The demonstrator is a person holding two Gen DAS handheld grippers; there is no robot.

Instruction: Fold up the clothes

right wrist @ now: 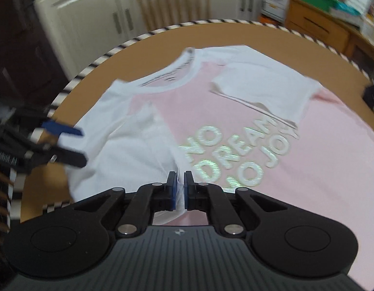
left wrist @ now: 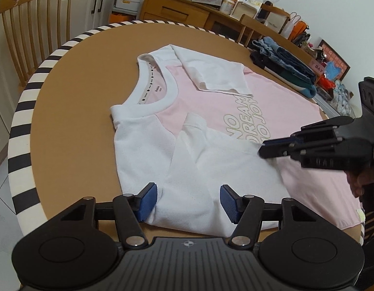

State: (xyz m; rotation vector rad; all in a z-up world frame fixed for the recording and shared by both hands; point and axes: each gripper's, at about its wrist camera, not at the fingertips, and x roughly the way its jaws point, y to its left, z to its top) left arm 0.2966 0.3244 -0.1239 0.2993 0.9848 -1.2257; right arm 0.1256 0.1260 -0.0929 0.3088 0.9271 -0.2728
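A pink shirt (left wrist: 279, 111) with white sleeves, a white collar and raised lettering lies flat on a round brown table (left wrist: 73, 121). Its far sleeve (left wrist: 218, 75) is folded across the chest. My left gripper (left wrist: 189, 202) is open at the shirt's near edge, with the near white sleeve (left wrist: 211, 165) lying between its fingers. My right gripper (left wrist: 261, 148) comes in from the right, shut on that sleeve's end. In the right wrist view, my right gripper (right wrist: 179, 189) pinches white fabric beside the lettering on the shirt (right wrist: 320, 169). My left gripper (right wrist: 82, 147) stands open at the left.
A pile of folded clothes (left wrist: 284, 63), jeans on top, sits at the table's far right. A striped band (left wrist: 19, 126) rims the table. A wooden chair (left wrist: 36, 24) stands far left. A cluttered wooden cabinet (left wrist: 177, 12) is behind. A hand (left wrist: 359, 181) holds the right gripper.
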